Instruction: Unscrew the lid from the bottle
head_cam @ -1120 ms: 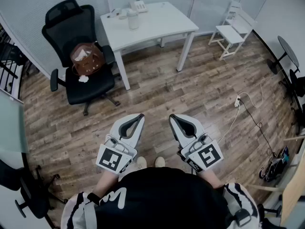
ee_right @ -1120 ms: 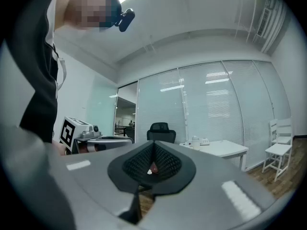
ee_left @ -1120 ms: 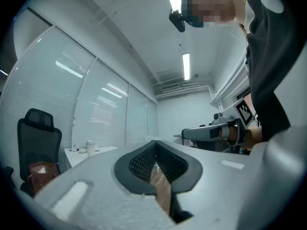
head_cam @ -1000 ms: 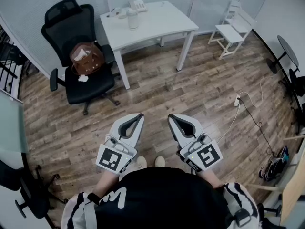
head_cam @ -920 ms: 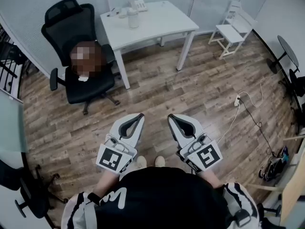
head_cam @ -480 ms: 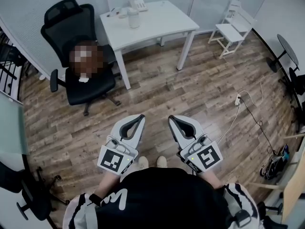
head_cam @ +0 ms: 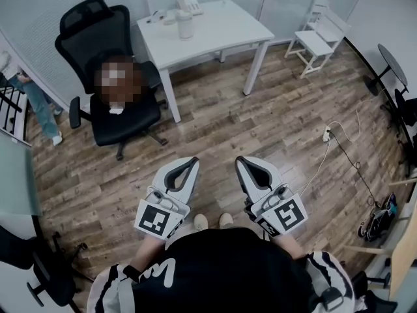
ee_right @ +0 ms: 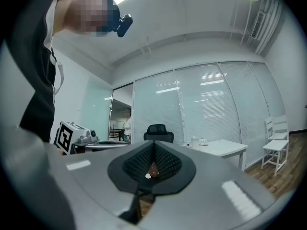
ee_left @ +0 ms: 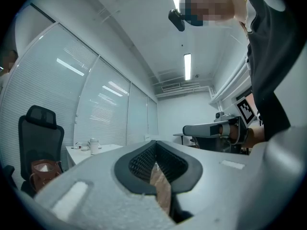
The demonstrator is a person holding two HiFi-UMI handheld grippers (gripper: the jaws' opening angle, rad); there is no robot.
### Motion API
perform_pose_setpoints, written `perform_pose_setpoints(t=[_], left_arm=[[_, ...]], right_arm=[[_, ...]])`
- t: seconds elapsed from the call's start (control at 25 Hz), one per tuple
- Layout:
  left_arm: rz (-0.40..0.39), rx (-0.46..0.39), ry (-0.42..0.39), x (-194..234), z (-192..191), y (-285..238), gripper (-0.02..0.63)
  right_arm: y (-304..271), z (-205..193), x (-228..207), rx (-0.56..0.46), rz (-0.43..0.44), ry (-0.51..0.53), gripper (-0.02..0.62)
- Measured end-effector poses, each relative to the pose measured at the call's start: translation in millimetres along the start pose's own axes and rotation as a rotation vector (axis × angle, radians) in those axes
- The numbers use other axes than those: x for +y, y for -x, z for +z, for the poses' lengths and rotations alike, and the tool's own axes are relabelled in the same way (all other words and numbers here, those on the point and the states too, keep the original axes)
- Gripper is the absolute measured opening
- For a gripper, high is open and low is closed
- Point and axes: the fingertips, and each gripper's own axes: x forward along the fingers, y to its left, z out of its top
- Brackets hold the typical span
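Observation:
The bottle point(head_cam: 186, 25), pale with a lid on top, stands upright on the white table point(head_cam: 221, 31) across the room. It also shows small in the left gripper view as the bottle point(ee_left: 94, 146) and in the right gripper view as the bottle point(ee_right: 194, 142). My left gripper point(head_cam: 193, 160) and right gripper point(head_cam: 240, 160) hang side by side over the wooden floor, close to the person's body and far from the table. Both are shut with nothing between the jaws. The left gripper point(ee_left: 153, 143) and right gripper point(ee_right: 154, 143) point toward the table.
A black office chair point(head_cam: 107, 77) with something on its seat stands left of the table. A telephone point(head_cam: 190, 6) lies at the table's back. A small white chair point(head_cam: 319, 41) is at the right. A cable point(head_cam: 339, 149) runs over the floor. A person point(head_cam: 32, 100) stands at the left edge.
The head view has shifted slightly, and a person has come into view at the left edge. Both grippers stay shut and have barely moved.

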Motion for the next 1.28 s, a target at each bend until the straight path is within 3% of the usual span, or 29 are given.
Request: perform_pose_setpoints(t=[0.32,0.68,0.96,1.28], left_arm=[[-0.024,0.02,0.002,23.8,-12.2,9.6,-0.002],[-0.009,0.038,0.009,57.0,-21.7,-9.5,-0.002],[0.01,0.028,-0.001,97.9,-25.9,-52.2,-0.002],[0.062,0.01,-0.016,165.4,-25.6,-132.1,-0.002]], right_arm=[[-16.1,-14.6,9.6,0.002,-0.046,-0.019,0.0],[-49.2,-19.1,-10.3,0.006,-0.04,-0.019,0.0],[-92.9,-23.8,-56.9,-0.003,-0.026,-0.022,0.0],[-161.6,-19.9,-139.7,-0.013,0.003,-0.01,0.0]])
